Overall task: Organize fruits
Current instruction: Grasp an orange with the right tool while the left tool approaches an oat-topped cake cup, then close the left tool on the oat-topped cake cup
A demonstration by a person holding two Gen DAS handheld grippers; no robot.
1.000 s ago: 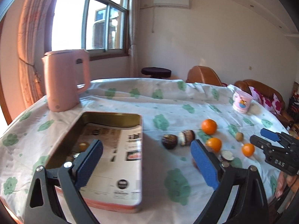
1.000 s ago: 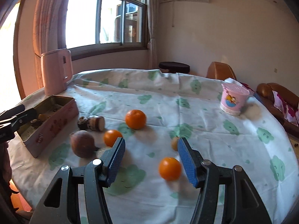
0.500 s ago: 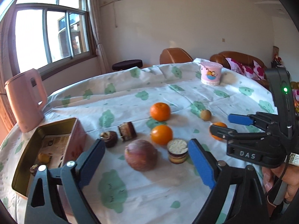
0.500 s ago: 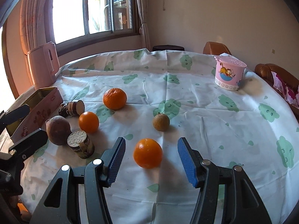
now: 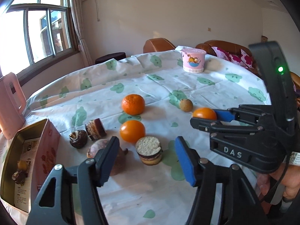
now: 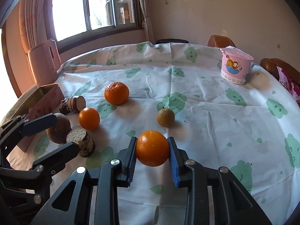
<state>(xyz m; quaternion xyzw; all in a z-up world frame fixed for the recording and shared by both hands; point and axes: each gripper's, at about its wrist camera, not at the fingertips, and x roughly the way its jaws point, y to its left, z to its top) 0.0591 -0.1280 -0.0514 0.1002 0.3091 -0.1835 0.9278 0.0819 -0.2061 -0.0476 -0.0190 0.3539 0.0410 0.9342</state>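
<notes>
My right gripper (image 6: 152, 151) is shut on a small orange (image 6: 152, 148) on the tablecloth; it also shows in the left wrist view (image 5: 204, 114). My left gripper (image 5: 148, 151) is open around a cut brown fruit piece (image 5: 149, 151), with a round purple-brown fruit (image 5: 102, 149) behind its left finger. Two more oranges (image 5: 133, 104) (image 5: 132, 131) and a small tan fruit (image 5: 185, 104) lie beyond. A tin box (image 5: 24, 159) at the left holds a few small fruits.
A pink kettle (image 6: 45, 61) stands at the back left near the tin. A pink cartoon cup (image 6: 235, 68) stands at the back right. Two dark shrivelled fruit pieces (image 5: 88, 134) lie by the tin. Chairs and a sofa stand beyond the table's far edge.
My right gripper has moved forward and closed on the near orange. My left gripper has swung right from the tin toward the fruits and now brackets the cut piece.
</notes>
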